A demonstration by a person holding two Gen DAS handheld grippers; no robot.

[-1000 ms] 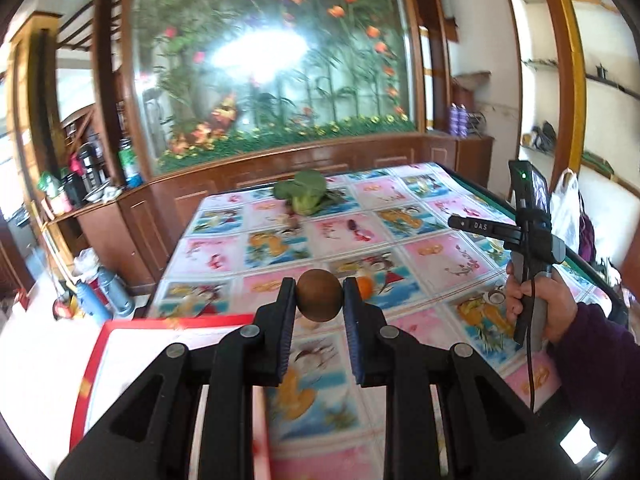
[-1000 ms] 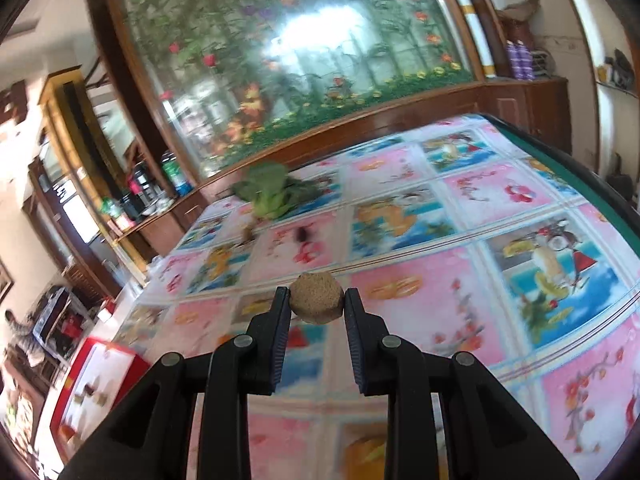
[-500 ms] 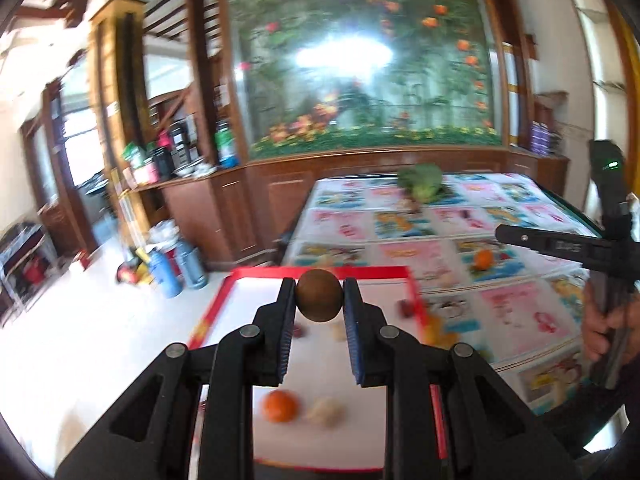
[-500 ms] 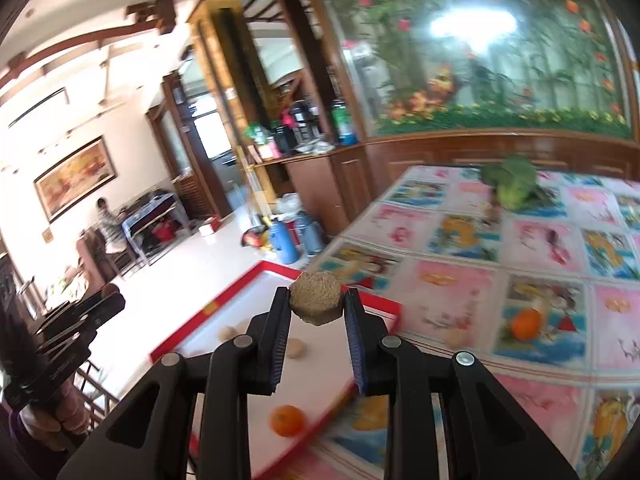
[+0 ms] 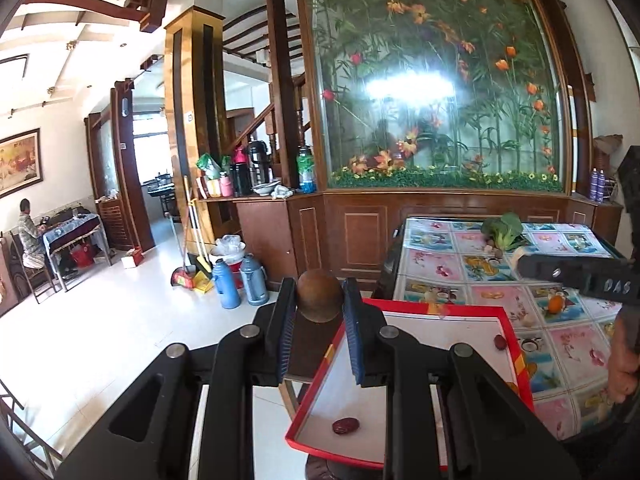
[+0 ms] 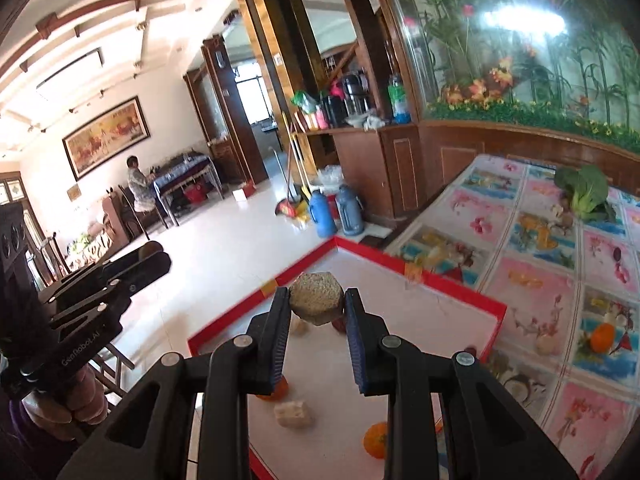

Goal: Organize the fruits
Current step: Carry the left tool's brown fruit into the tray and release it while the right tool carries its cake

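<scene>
My left gripper [image 5: 319, 302] is shut on a round brown fruit [image 5: 319, 295], held above the left edge of the red-rimmed white tray [image 5: 444, 307]. A red date [image 5: 345, 425] lies in the tray near its front corner. My right gripper [image 6: 316, 307] is shut on a tan hexagonal rough block [image 6: 316, 304], held over the same tray [image 6: 448, 285]. In the right wrist view the tray holds small oranges [image 6: 375, 445], a pale chunk [image 6: 293, 414] and other small pieces. The left gripper also shows in the right wrist view [image 6: 154, 258], with the brown fruit at its tip.
The table [image 5: 448, 264] has a colourful patterned cloth with a green vegetable [image 5: 502, 232] at the far end and a small orange [image 5: 555, 303]. Another date [image 5: 499, 342] lies by the tray's right rim. Thermos flasks [image 5: 240, 284] stand on the tiled floor left of the table.
Both grippers have swung left from the patterned table to above the red-rimmed tray, each still holding its item. The tray is now closer below them.
</scene>
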